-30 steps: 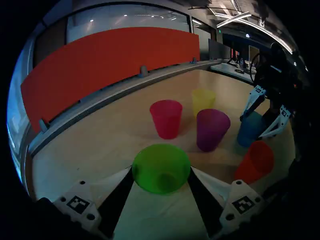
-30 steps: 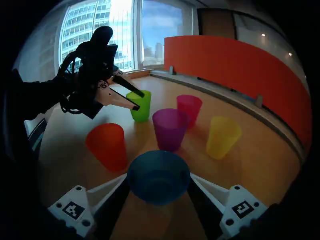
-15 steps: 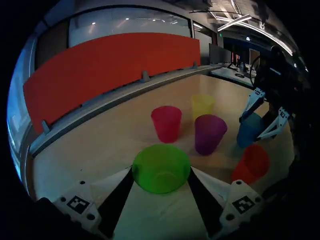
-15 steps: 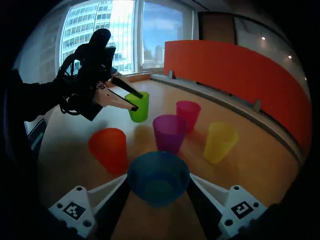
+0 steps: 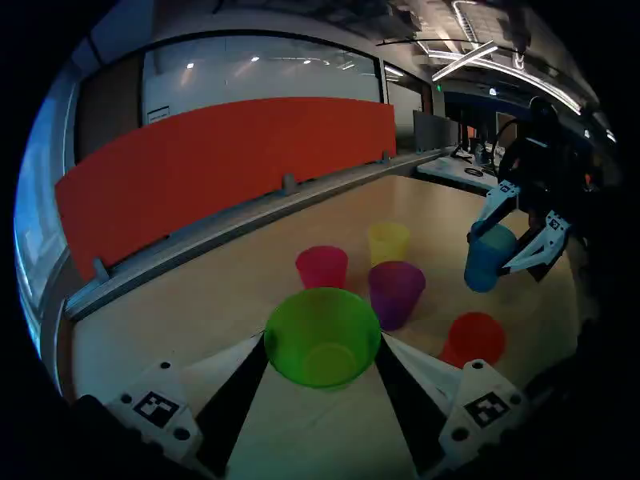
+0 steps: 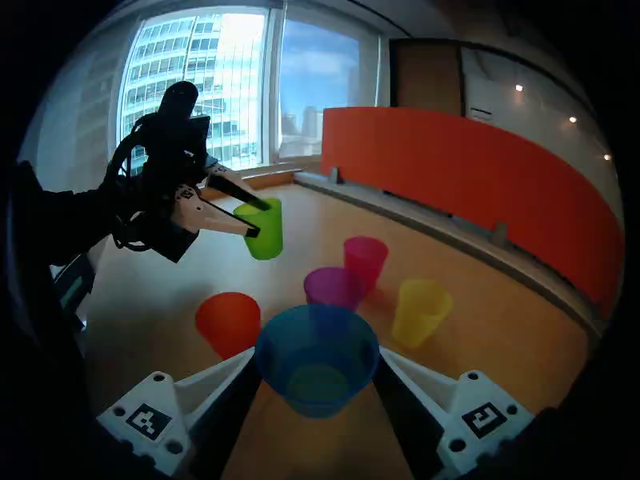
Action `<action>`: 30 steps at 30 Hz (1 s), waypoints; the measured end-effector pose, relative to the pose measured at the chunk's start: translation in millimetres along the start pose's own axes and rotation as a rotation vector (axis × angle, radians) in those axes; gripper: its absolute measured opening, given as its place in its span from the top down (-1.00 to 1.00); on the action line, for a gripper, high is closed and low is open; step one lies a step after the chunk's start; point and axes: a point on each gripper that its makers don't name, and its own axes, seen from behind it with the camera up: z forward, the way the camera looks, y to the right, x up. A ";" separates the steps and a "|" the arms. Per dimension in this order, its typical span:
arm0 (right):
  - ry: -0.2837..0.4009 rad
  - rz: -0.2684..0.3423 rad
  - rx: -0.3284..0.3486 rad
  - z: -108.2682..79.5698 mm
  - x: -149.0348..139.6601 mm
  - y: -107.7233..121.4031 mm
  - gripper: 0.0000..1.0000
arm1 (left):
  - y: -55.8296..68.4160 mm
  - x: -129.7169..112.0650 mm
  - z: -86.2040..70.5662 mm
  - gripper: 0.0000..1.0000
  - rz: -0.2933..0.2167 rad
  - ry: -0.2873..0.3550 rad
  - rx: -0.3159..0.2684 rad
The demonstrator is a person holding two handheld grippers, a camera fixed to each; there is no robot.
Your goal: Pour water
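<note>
Left gripper (image 5: 322, 342): jaws clamped on a translucent green plastic cup (image 5: 322, 364), one finger on each side of it, cup upright with its mouth open toward the camera. Cannot tell what is inside.

Right gripper (image 6: 318, 352): jaws gripping a translucent blue plastic cup (image 6: 317, 376) the same way, upright. Its contents are also unclear.

Left gripper view: the blue cup sits at far right, and appears raised off the pale wooden surface (image 5: 200, 296).

Right gripper view: the green cup sits at far left, and also seems lifted.

Four cups stand on the surface between the two grippers:
- A pink plastic cup (image 5: 322, 266) and a yellow plastic cup (image 5: 389, 242) stand farther back.
- A purple plastic cup (image 5: 395, 292) stands just in front of them.
- An orange-red plastic cup (image 5: 474, 340) stands nearer, to the right, apart from the rest.

A long orange partition panel (image 5: 216, 160) runs along the far edge.
</note>
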 end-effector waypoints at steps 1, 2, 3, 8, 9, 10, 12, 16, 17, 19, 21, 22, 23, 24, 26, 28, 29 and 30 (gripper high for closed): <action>0.007 -0.001 -0.002 -1.9 3.7 -0.3 -0.80 | -0.2 2.5 -2.2 -0.77 -0.001 0.007 0.003; 0.013 -0.002 -0.005 -3.9 7.3 -0.5 -0.81 | -0.4 5.0 -4.3 -0.76 -0.001 0.015 0.006; 0.021 -0.003 -0.008 -6.0 11.3 -0.8 -0.81 | -0.4 7.7 -6.9 -0.76 -0.002 0.023 0.009; 0.048 -0.010 -0.020 -15.4 26.6 -1.7 -0.81 | 0.8 20.5 -19.4 -0.77 -0.013 0.068 0.017; 0.054 -0.012 -0.024 -17.3 29.8 -1.8 -0.81 | 0.8 23.4 -22.4 -0.76 -0.016 0.078 0.019; 0.059 -0.013 -0.027 -19.1 32.6 -1.8 -0.81 | 0.4 26.0 -25.0 -0.77 -0.018 0.086 0.022; 0.071 -0.016 -0.033 -22.7 38.7 -2.0 -0.81 | -0.3 31.4 -30.6 -0.77 -0.023 0.104 0.028; 0.097 -0.015 -0.040 -29.2 51.1 -3.5 -0.80 | 0.0 39.6 -41.1 -0.77 -0.032 0.137 0.037; 0.104 -0.013 -0.041 -30.6 54.0 -4.0 -0.80 | 0.5 41.3 -43.4 -0.77 -0.035 0.143 0.037; 0.116 -0.009 -0.042 -33.0 59.7 -4.9 -0.81 | 1.5 44.9 -47.5 -0.77 -0.040 0.154 0.039; 0.128 -0.005 -0.042 -35.0 64.7 -5.7 -0.80 | 2.5 48.4 -51.2 -0.77 -0.043 0.164 0.041; 0.132 -0.003 -0.043 -35.8 66.6 -6.0 -0.80 | 3.1 49.9 -52.9 -0.78 -0.043 0.168 0.041; 0.137 -0.002 -0.043 -36.5 68.5 -6.2 -0.80 | 3.7 51.5 -54.5 -0.78 -0.044 0.172 0.042; 0.141 -0.002 -0.044 -37.4 70.3 -6.5 -0.80 | 4.4 53.3 -56.2 -0.78 -0.044 0.176 0.042; 0.148 -0.002 -0.045 -39.0 72.8 -6.8 -0.80 | 5.7 56.7 -59.0 -0.78 -0.043 0.184 0.041; 0.154 -0.003 -0.047 -40.5 75.5 -7.2 -0.81 | 6.4 60.6 -61.8 -0.78 -0.042 0.193 0.041; 0.157 -0.003 -0.047 -41.2 76.7 -7.4 -0.81 | 6.7 62.5 -63.0 -0.78 -0.042 0.197 0.042; 0.161 -0.004 -0.048 -41.9 78.4 -7.6 -0.80 | 7.1 64.5 -64.4 -0.78 -0.041 0.201 0.042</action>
